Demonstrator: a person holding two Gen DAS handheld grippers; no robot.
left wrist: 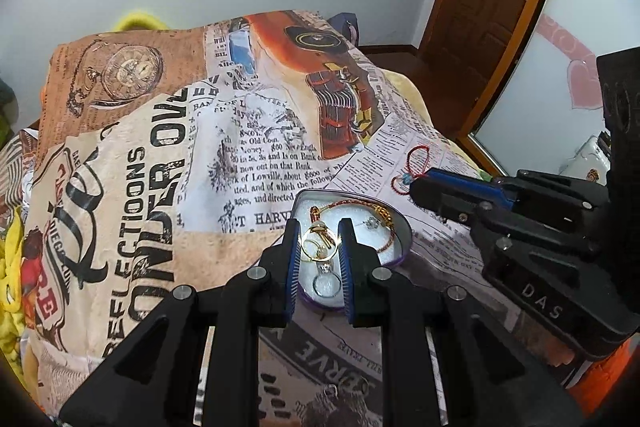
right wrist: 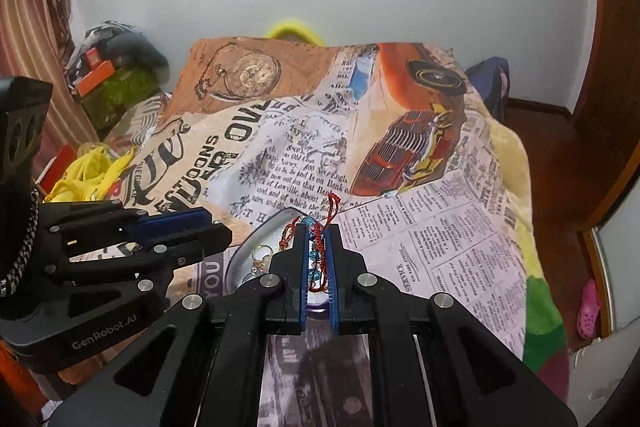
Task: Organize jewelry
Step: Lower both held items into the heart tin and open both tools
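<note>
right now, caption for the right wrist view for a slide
Right tool shut on a red bracelet above the tin.

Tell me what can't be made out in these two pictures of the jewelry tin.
- Left wrist view: whether the left claw pinches the gold ring; the pads stand either side of it, contact unclear.
- Left wrist view: the near rim of the tin, hidden by the fingers.
- Right wrist view: most of the tin, covered by the right claw and its red beaded bracelet.
</note>
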